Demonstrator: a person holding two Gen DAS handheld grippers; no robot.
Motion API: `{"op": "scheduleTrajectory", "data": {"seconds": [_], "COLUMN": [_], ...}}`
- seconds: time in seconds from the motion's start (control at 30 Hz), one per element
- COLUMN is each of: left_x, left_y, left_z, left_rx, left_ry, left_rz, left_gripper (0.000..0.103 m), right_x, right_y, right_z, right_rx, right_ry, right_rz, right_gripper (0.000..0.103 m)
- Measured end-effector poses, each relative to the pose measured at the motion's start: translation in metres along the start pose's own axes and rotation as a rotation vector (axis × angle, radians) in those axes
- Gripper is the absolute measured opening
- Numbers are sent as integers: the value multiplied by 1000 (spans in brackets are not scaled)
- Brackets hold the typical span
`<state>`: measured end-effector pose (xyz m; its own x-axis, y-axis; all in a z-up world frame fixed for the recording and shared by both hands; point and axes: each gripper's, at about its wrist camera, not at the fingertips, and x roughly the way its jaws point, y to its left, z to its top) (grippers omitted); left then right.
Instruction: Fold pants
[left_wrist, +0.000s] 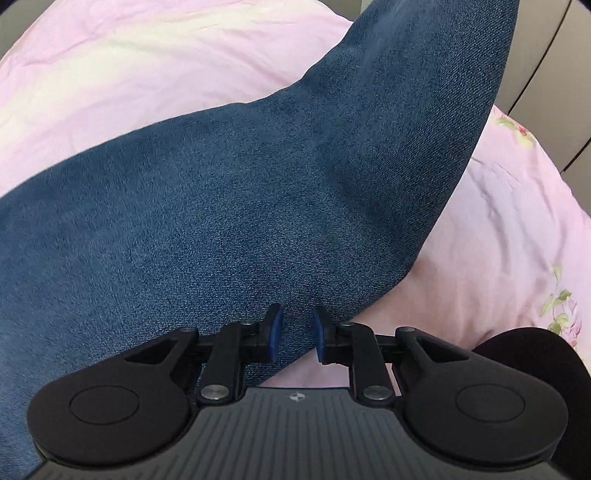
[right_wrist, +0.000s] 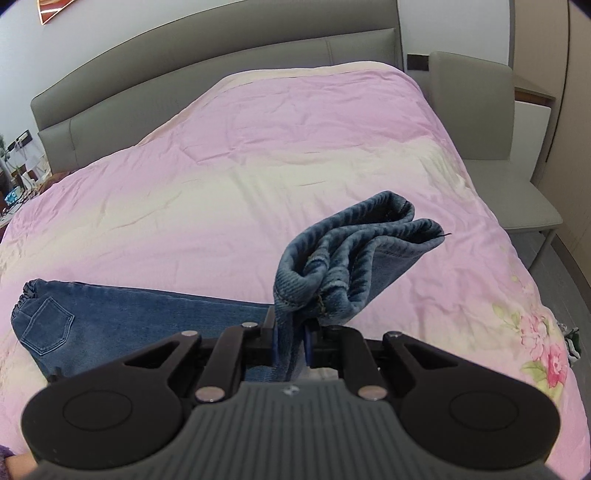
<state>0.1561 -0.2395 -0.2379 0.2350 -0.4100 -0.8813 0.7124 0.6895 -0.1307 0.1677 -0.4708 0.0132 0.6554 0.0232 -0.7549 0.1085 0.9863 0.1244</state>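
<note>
Jeans (right_wrist: 110, 325) lie flat on pink bedspread (right_wrist: 295, 147), waistband end w/ back pocket (right_wrist: 46, 325) at far left of the right wrist view, legs running right toward the grippers.

Left gripper (left_wrist: 297, 328): jaws narrow but not closed, a gap shows btwn the blue pads (left_wrist: 275, 326). Denim sits right under and btwn them, but pads don't visibly press it, so no grip I can confirm. In left wrist view the denim (left_wrist: 240, 184) fills most of the frame, rising in a raised fold toward top right, w/ bedspread either side.

Right gripper (right_wrist: 291, 332): jaws nearly closed, clamped on the hem end of the legs (right_wrist: 351, 258). Bunched cuffs stick up past the fingertips, lifted off the bed, hems folded in layers.

Behind: grey padded headboard (right_wrist: 221, 74) along the back; grey chair (right_wrist: 480, 110) at right beside the bed. Floral print (right_wrist: 546, 354) on the bedspread's right edge.
</note>
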Motion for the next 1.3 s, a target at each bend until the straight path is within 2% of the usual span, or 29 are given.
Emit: {"op": "scheduleTrajectory", "data": {"seconds": [0.1,0.2,0.4,0.53,0.7,0.87,0.97,1.03,1.1,1.17,1.2,1.3], "left_x": [-15,-44,-105,-130,-131,-145,-144,-148,-145,-142,-140,-132], "left_y": [5,20,90,138,168,187,200,207,211,213,214,220], "left_z": [-1,-3,-12,-29,-45,-67,-69,-73,-73,-73,-72,-70], "left_rx": [-3,7,-56,-131,-191,-270,-338,-390,-430,-459,-479,-543], "left_ry": [-9,-37,-88,-101,-90,-94,-104,-106,-105,-102,-99,-92], "left_rz": [-5,25,151,202,215,157,101,63,35,12,-2,-52], "left_gripper": [23,23,23,23,23,23,23,31,35,38,43,57], "right_x": [3,12,45,85,145,188,200,198,195,187,184,180], "right_y": [25,54,124,170,215,242,252,259,266,269,271,277], "right_z": [6,10,8,-8,-51,-101,-115,-115,-111,-106,-101,-88], "right_rx": [-39,-62,-123,-160,-224,-318,-406,-475,-536,-589,-619,-745], "right_ry": [0,9,62,135,264,375,401,419,457,483,491,477], "right_rz": [42,95,199,250,284,254,243,269,322,395,427,427], "right_gripper": [7,8,8,8,8,9,14,31,42,42,44,44]}}
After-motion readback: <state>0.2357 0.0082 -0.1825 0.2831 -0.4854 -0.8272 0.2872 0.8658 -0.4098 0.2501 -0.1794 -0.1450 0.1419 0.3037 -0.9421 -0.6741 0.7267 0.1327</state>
